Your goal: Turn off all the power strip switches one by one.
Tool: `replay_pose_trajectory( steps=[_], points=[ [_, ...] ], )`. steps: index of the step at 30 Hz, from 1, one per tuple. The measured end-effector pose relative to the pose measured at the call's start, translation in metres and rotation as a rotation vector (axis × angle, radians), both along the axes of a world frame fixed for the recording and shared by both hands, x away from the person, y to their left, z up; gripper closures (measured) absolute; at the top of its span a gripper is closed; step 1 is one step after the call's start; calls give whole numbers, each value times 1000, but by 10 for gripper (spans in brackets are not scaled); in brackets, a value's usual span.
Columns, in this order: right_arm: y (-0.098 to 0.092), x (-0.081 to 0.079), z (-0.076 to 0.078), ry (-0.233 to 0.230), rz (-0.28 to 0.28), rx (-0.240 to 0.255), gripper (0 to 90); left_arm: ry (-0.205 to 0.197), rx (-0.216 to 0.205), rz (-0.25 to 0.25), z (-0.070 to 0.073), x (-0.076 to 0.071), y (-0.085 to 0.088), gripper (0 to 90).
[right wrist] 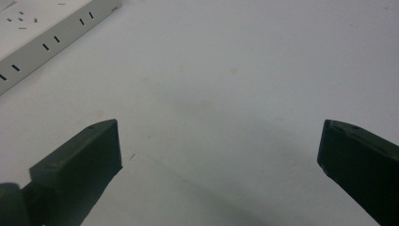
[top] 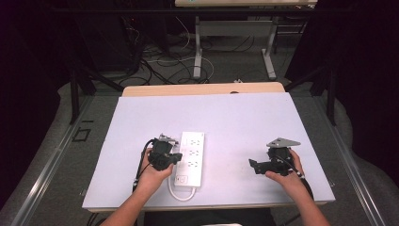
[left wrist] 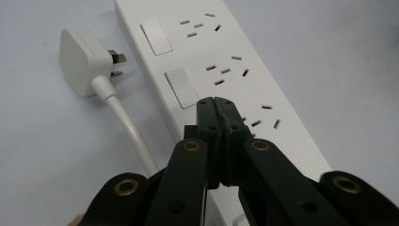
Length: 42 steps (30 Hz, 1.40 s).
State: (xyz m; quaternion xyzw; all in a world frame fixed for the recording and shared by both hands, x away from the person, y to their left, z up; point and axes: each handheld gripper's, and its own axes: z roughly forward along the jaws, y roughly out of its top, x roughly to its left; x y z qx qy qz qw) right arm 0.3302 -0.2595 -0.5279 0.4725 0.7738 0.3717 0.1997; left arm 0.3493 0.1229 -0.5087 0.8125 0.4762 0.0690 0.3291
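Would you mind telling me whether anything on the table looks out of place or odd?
Nothing is damaged or spilled. The power strip lies flat; its own plug rests unplugged on the table beside it.

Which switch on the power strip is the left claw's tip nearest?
The closed left claw tips sit beside the nearer white rocker switch of the white power strip; the other switch lies farther along.

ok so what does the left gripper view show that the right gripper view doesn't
Left gripper view alone: the white three-pin plug with its white cable lying beside the strip, the strip's two white rocker switches, and the left gripper with jaws closed together just over the strip. Right gripper view alone: the right gripper with jaws wide apart over bare tabletop. Both share: the white plastic power strip and the pale lilac table surface.
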Motion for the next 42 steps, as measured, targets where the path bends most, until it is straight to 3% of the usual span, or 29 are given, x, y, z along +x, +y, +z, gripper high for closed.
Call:
replay_pose_trajectory(
  steps=[6,14,31,42],
  points=[
    [1,0,0,0,-1,2,0,24,-1,28,-4,6,-1,900],
    [0,0,-1,6,1,11,0,58,-9,28,-9,12,-3,900],
    [1,0,-1,9,0,8,0,67,-22,25,-13,13,0,900],
    [1,0,-1,3,5,2,0,57,-8,10,-13,13,-1,900]
  ],
)
